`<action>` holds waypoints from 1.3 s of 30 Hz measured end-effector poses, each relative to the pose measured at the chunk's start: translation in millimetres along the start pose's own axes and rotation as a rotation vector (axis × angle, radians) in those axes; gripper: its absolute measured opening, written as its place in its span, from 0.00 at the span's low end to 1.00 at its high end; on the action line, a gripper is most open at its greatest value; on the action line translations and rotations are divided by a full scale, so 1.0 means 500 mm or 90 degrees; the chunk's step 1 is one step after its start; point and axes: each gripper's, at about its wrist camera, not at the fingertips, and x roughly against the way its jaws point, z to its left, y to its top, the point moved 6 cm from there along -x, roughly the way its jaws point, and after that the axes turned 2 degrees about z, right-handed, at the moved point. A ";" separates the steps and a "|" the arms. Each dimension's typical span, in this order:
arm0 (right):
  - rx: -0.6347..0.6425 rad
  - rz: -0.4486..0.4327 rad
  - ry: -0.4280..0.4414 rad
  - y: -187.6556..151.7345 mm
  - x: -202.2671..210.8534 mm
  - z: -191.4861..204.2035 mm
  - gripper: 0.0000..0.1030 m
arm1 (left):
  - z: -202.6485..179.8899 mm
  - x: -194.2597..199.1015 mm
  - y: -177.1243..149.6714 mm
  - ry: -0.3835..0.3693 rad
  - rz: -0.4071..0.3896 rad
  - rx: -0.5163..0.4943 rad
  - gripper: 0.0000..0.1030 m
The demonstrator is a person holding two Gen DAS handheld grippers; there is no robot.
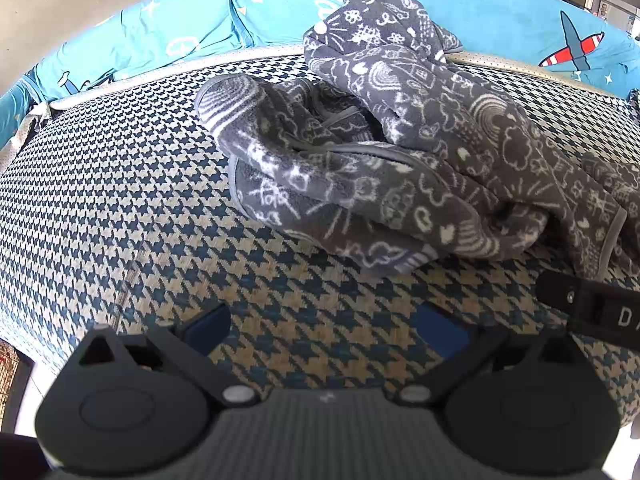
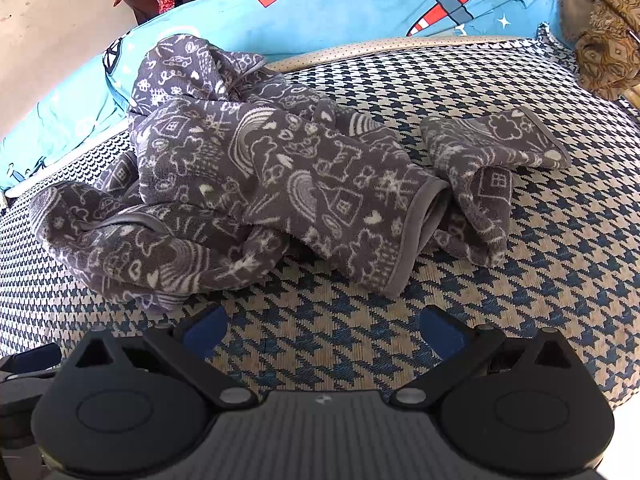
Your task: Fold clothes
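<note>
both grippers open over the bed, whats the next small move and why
Probably ease the right hand-held gripper forward to pinch the grey-trimmed hem nearest it. The patterned garment lies crumpled on the houndstooth cover, and both grippers are open and holding nothing, so it needs spreading flat before folding.
</note>
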 end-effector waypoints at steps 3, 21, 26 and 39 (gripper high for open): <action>0.000 0.000 0.000 0.000 0.000 0.000 1.00 | 0.000 0.000 0.001 0.001 -0.001 -0.001 1.00; -0.001 0.000 0.001 0.000 -0.001 0.001 1.00 | -0.003 0.006 0.007 0.004 -0.007 -0.002 1.00; 0.000 0.001 0.002 0.000 -0.001 0.002 1.00 | -0.007 0.008 0.009 0.006 -0.009 -0.003 1.00; -0.011 -0.012 0.005 0.007 0.005 0.000 1.00 | -0.010 0.016 0.012 0.012 -0.026 -0.005 1.00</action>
